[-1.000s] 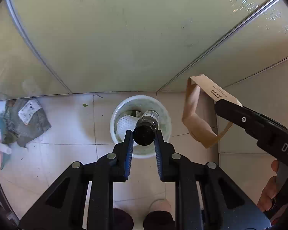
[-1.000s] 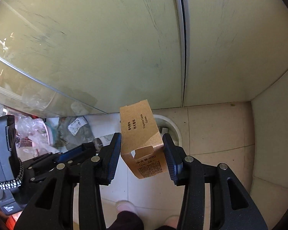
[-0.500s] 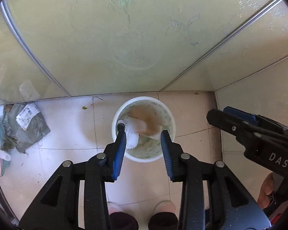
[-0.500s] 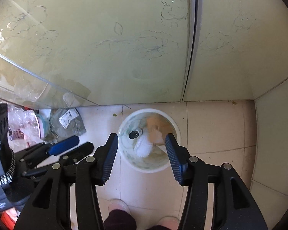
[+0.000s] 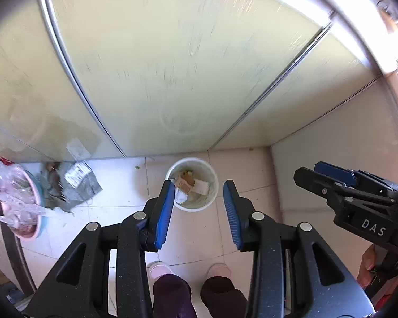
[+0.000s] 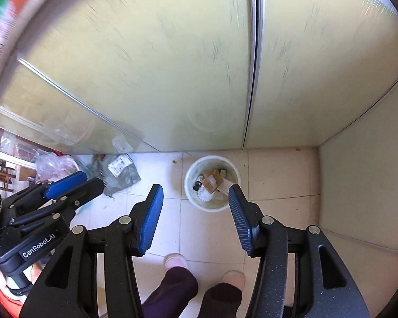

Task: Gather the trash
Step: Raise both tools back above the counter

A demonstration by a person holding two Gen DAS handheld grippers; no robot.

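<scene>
Inside white bin, bottle cap pointing left

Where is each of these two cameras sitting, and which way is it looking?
Left wrist: on the left gripper, facing steeply down at the round white plastic bin; own open blue-padded fingers, legs, right gripper show.
Right wrist: on the right gripper, facing down at the bin; own open fingers, legs, left gripper show.
Shared: bin, grey crumpled bag, tiled floor.

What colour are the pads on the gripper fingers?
Blue, ribbed pads on black fingers; the right wrist view shows them best.
</scene>
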